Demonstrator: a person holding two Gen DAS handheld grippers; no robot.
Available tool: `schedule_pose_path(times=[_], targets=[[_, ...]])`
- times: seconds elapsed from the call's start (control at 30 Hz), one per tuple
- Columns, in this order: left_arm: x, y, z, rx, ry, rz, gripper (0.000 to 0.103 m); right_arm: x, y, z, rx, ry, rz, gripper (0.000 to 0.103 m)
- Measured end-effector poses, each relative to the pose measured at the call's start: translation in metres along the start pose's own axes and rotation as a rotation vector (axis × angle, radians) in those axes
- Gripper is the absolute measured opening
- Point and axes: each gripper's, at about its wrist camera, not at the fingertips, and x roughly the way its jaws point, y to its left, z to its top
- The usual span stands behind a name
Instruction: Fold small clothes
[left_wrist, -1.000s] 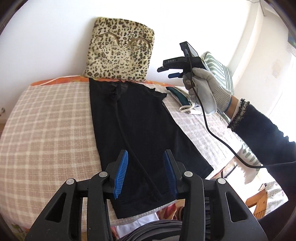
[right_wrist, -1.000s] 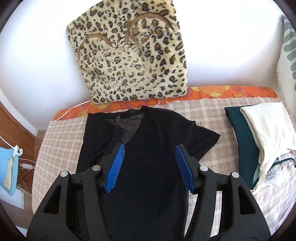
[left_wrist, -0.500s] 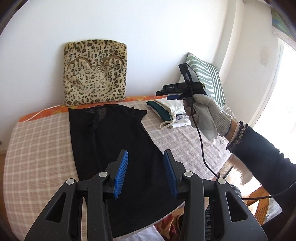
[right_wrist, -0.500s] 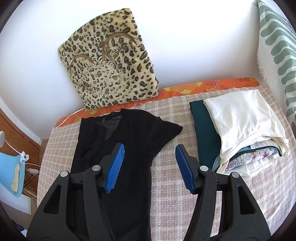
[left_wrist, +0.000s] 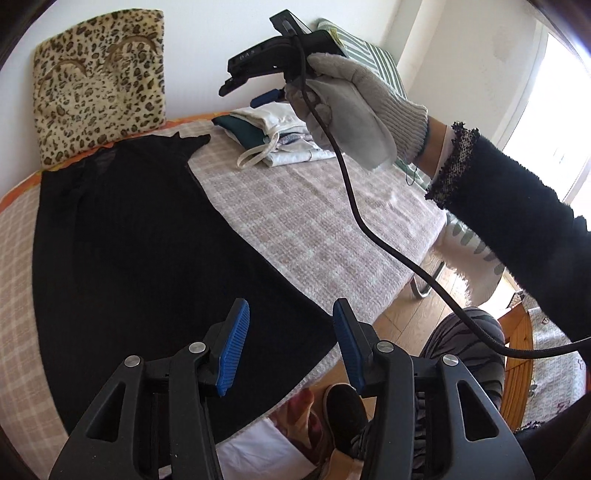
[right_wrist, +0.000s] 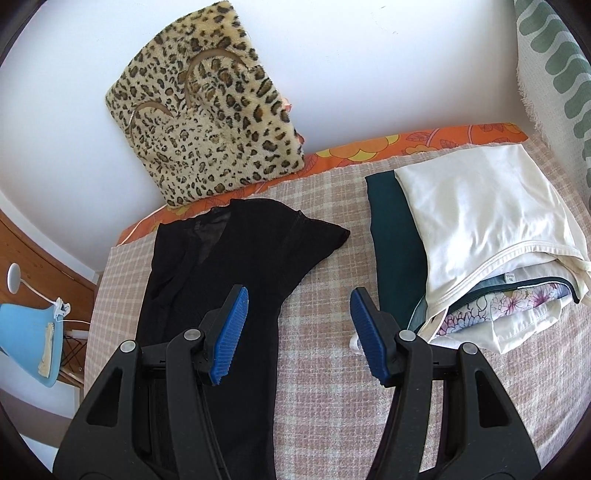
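A black short-sleeved top (left_wrist: 140, 251) lies folded lengthwise on the checked bed cover (left_wrist: 314, 221), neck towards the wall. In the right wrist view the top (right_wrist: 236, 280) has one sleeve sticking out to the right. My left gripper (left_wrist: 290, 347) is open and empty above the top's near hem at the bed's front edge. My right gripper (right_wrist: 295, 332) is open and empty, held in the air above the cover to the right of the top. In the left wrist view the right gripper (left_wrist: 258, 83) is held in a gloved hand above the bed.
A pile of folded clothes (right_wrist: 476, 243), cream on top with dark green beneath, lies at the right of the bed. A leopard-print cushion (right_wrist: 210, 125) leans on the wall behind the top. A green-striped pillow (right_wrist: 554, 66) stands at far right. A blue lamp (right_wrist: 26, 332) is left of the bed.
My right gripper has moved right, off the black top and towards the clothes pile. My left gripper has come down and forward, nearer the top's hem and the bed's front edge. Both stayed open.
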Motion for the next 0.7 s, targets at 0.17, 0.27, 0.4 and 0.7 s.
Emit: schedule_pose_path(times=[0.17,0.27,0.4,0.7], targets=[[0.047,-0.033,-0.017,0.047,0.081,-0.021,0.050,0.013,-0.005,0.006,-0.014,0.026,0.014,0.061],[0.065,-0.045,-0.022,0.078,0.097,0.000,0.051,0.023,-0.006,0.011,-0.016,0.043,0.034,0.065],[0.080,-0.044,-0.024,0.058,0.105,0.045,0.051,0.040,-0.010,0.022,0.004,0.048,0.050,0.070],[0.090,-0.041,-0.031,0.091,0.070,0.095,0.035,0.112,-0.015,0.040,0.043,0.113,0.057,0.071]])
